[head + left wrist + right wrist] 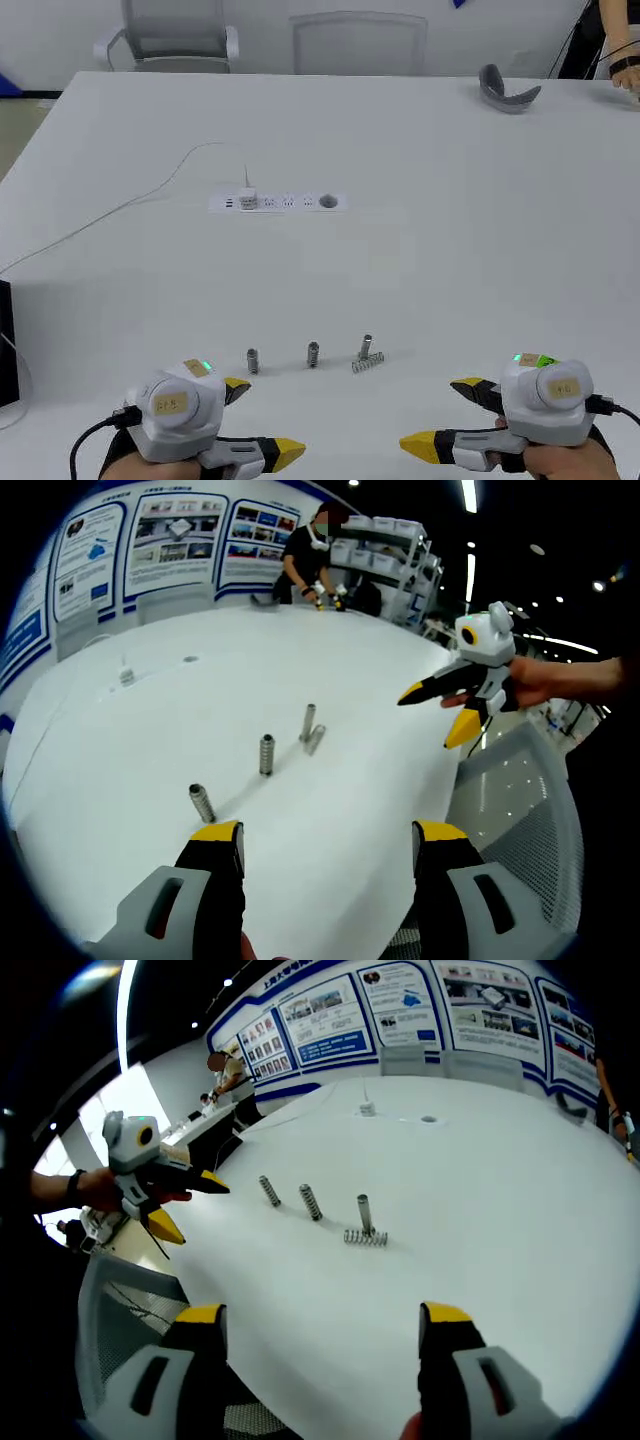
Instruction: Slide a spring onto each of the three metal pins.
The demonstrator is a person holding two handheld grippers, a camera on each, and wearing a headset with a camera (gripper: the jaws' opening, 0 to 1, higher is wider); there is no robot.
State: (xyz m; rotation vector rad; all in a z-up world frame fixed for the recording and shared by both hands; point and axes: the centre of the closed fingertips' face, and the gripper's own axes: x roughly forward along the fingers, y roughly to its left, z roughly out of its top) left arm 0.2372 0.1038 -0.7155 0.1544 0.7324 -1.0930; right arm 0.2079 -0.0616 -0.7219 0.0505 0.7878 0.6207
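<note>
1. Both sets of jaws are spread and hold nothing. Your left gripper (265, 420) and right gripper (438, 413) hang over the desk's (450, 250) near edge, tips angled in toward each other.
2. The pins stand in a row close to that near edge, between the two grippers. The left pin (252, 361) and middle pin (313, 354) look already sleeved with springs.
3. The right pin (366, 346) is bare and upright.
4. The loose spring (367, 363) lies flat at that pin's foot, on the near-edge side. It's touching the pin or just beside it; can't tell which.
5. Its long axis runs roughly along the near edge, so crosswise to the pin.
6. The spring sits nearly dead ahead of your right jaws. I judge the right gripper nearer than the left.
7. Next move likely needs a pinch across the coils, then tipping the spring upright over the pin.
</note>
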